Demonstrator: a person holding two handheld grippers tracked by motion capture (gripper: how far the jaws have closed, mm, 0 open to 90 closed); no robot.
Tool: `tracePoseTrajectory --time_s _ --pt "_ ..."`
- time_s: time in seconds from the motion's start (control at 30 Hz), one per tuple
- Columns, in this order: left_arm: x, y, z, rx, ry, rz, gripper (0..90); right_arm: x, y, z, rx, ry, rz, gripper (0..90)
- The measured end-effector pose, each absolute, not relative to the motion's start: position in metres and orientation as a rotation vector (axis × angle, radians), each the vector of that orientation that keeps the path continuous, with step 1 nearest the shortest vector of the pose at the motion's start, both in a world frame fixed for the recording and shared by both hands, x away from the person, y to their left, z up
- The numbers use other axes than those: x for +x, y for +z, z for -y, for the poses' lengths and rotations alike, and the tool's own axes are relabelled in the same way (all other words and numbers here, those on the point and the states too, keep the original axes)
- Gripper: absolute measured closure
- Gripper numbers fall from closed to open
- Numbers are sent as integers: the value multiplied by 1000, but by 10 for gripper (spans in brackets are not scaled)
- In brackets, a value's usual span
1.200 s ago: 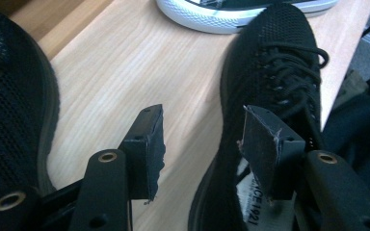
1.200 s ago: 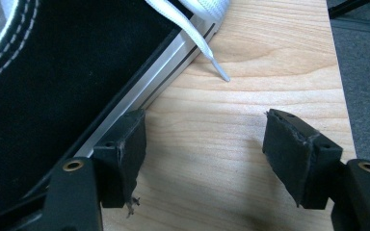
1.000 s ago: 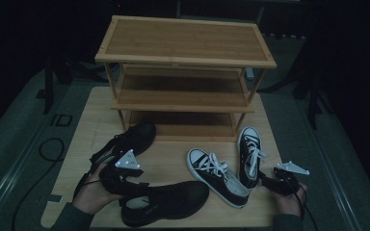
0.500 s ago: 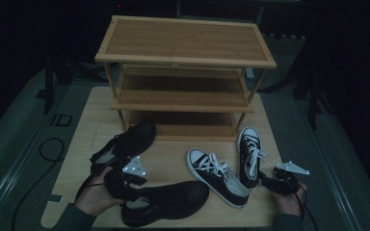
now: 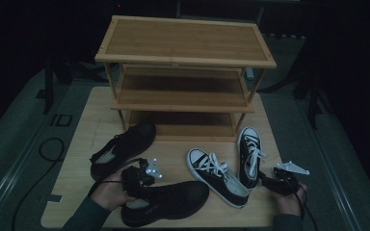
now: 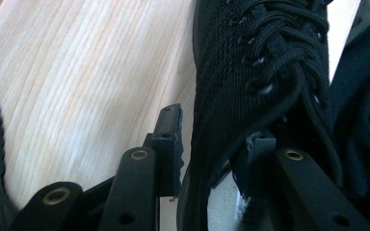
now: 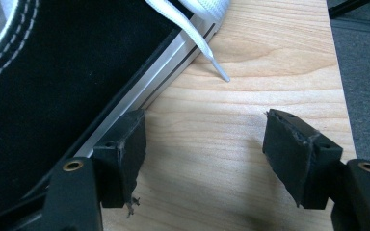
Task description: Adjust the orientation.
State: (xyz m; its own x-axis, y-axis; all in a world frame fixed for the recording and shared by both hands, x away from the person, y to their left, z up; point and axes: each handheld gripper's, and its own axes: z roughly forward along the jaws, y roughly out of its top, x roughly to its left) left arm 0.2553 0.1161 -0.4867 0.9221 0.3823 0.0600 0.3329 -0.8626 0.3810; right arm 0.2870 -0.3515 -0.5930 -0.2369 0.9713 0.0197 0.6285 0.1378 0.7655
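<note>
**Left gripper down on the near black shoe**

Since a second ago the left gripper (image 5: 137, 179) has dropped from beside the far black shoe (image 5: 123, 148) to the heel end of the near black shoe (image 5: 166, 201); right gripper (image 5: 275, 182) hasn't moved.

- Left gripper view: jaws straddle the knit side wall by the laces, one outside, one inside the opening. Pressed onto the fabric, as far as I can tell.
- Near black shoe lies on its sole at the front edge of the wooden board (image 5: 82, 139), well in front of the three-tier wooden rack (image 5: 185, 48), toe pointing right.
- Handling guess: light, soft knit upper, will fold under a pinch. Collar or heel rim is the stiffer hold; laces would slip.
- Left hand (image 5: 107, 192) comes in low from the bottom edge, wrist angled right.
- Right gripper is spread, nothing between the jaws, resting low on the board just beside the right black-and-white sneaker (image 5: 249, 154); other sneaker (image 5: 217, 175) lies between.
</note>
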Motion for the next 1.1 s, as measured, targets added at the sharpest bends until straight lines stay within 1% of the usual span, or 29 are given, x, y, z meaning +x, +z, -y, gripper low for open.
tracePoseTrajectory --time_s 0.1,0.17,0.27,0.33,0.6,0.87,1.1 --pt "260 -495 -108 2770 190 -507 705 287 -593 352 1530 917 -1930 315" --pt "261 -498 -104 2794 182 -495 746 287 -593 352 1530 918 -1930 315" --pt "259 -497 -104 2799 211 -474 846 287 -593 352 1530 918 -1930 315" --pt "258 -497 -105 2793 208 -470 875 287 -593 352 1530 918 -1930 315" --pt "256 -496 -117 2772 172 -474 880 287 -593 352 1530 918 -1930 314" --pt "257 -493 -142 2730 201 -588 881 287 -593 352 1530 917 -1931 315" --pt "263 -492 -155 2683 232 -684 881 287 -593 352 1529 917 -1931 315"
